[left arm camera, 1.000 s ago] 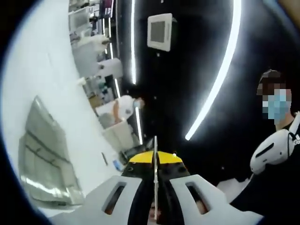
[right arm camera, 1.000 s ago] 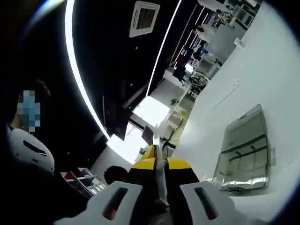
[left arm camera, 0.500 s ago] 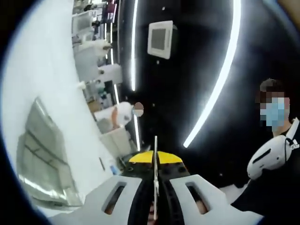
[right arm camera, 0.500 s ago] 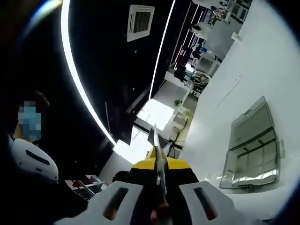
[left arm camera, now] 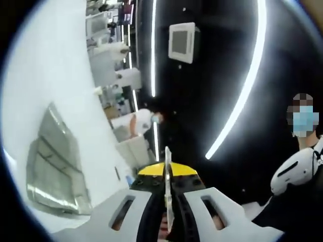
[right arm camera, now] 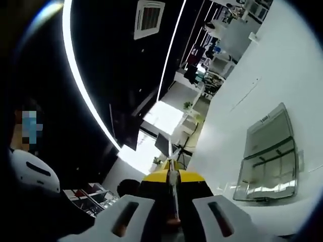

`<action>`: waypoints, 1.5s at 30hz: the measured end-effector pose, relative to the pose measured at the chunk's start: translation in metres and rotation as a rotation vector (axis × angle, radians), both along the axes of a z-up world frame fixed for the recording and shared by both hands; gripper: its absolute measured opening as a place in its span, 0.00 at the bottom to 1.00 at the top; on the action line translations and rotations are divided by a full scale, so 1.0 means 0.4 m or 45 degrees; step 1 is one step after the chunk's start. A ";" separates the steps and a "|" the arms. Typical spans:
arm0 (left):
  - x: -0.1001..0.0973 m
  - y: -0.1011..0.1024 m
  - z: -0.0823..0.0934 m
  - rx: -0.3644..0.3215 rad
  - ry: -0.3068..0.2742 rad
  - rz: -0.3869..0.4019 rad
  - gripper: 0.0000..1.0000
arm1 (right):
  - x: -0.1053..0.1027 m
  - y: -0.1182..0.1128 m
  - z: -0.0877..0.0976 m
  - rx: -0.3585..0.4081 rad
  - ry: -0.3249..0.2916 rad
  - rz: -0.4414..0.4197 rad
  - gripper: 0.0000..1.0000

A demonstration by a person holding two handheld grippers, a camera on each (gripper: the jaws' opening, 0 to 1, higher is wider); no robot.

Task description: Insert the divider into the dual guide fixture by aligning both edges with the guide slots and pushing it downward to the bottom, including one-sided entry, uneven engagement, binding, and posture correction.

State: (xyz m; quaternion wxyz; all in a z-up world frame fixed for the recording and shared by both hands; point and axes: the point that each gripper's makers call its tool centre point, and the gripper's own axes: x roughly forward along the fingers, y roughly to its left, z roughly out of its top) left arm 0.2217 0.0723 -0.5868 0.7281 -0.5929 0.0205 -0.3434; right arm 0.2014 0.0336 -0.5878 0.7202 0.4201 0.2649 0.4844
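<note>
Both views look up toward the ceiling. In the left gripper view, a thin pale divider (left arm camera: 167, 155) stands edge-on between my yellow-tipped jaws, and my left gripper (left arm camera: 167, 174) is shut on it. In the right gripper view, the same kind of thin edge, the divider (right arm camera: 171, 165), rises from between the jaws, with my right gripper (right arm camera: 172, 179) shut on it. The plate's flat faces are hidden, since I see it only edge-on.
A black ceiling carries curved light strips (left arm camera: 242, 85) (right arm camera: 81, 85) and square vents (left arm camera: 181, 41) (right arm camera: 148, 16). A white wall holds a metal-framed panel (left arm camera: 53, 156) (right arm camera: 270, 154). A masked person (left arm camera: 303, 166) (right arm camera: 25, 166) stands close by. Another person (left arm camera: 144, 121) works at a distant bench.
Both views have drifted slightly with my hands. The divider stays clamped edge-on in both grippers, with no visible shift in the jaws.
</note>
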 end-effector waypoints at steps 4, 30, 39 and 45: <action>-0.008 -0.006 0.001 0.041 0.010 -0.022 0.02 | 0.001 0.001 0.003 -0.009 0.003 -0.006 0.01; -0.027 0.032 -0.031 0.484 -0.049 -0.064 0.23 | 0.043 0.024 -0.020 -0.130 -0.006 -0.130 0.01; -0.019 0.009 -0.045 0.675 -0.128 -0.129 0.31 | 0.092 -0.004 -0.043 -0.201 -0.006 -0.250 0.01; -0.009 -0.003 -0.064 0.799 -0.177 -0.207 0.34 | 0.107 -0.016 -0.054 -0.238 0.007 -0.318 0.01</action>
